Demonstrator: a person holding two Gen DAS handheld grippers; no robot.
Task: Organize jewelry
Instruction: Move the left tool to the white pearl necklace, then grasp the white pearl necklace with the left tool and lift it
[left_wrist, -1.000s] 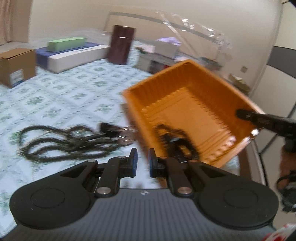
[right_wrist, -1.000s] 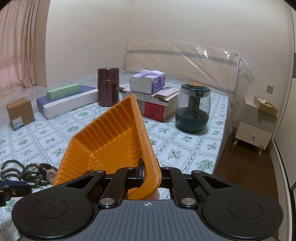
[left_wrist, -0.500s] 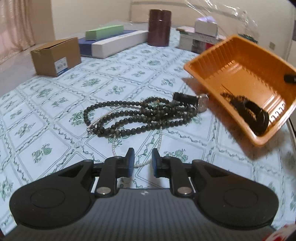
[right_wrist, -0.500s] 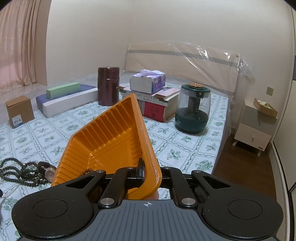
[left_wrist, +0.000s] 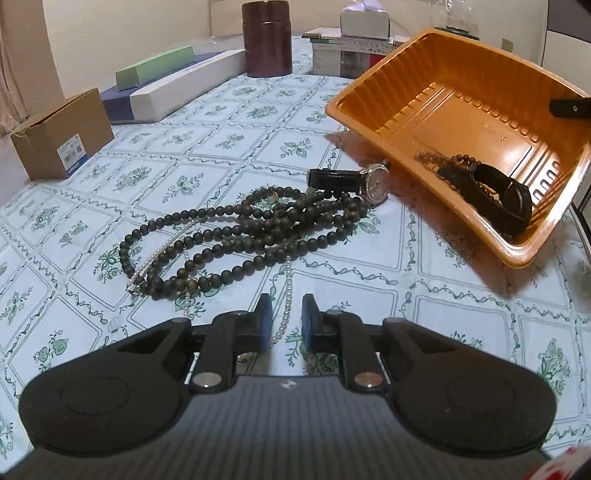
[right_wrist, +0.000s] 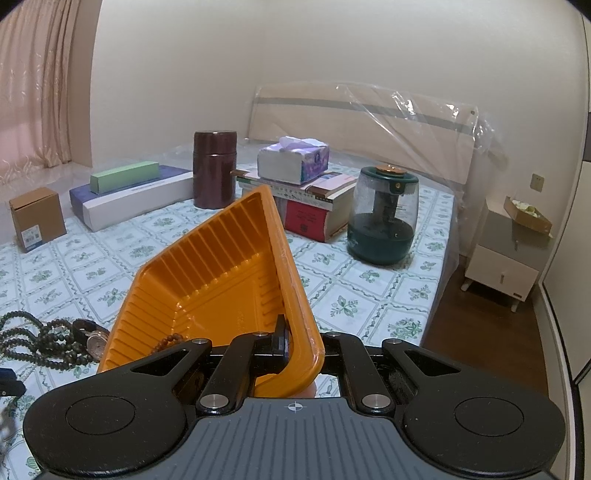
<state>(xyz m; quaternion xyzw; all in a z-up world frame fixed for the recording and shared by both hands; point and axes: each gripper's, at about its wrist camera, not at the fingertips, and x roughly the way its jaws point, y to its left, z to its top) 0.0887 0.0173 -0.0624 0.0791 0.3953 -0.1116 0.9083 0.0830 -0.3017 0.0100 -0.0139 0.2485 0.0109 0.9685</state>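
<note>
Pearl string: low middle of your left view, thin, floppy, slippery; pinch it where it lies between your fingers.
Left gripper: fingers closing around the pearls, not squeezing yet.
Dark beads: heavier, tangled, mid-frame on the bed.
Orange tray: right gripper clamps its rim tight.
Views: only the left shows pearls.
</note>
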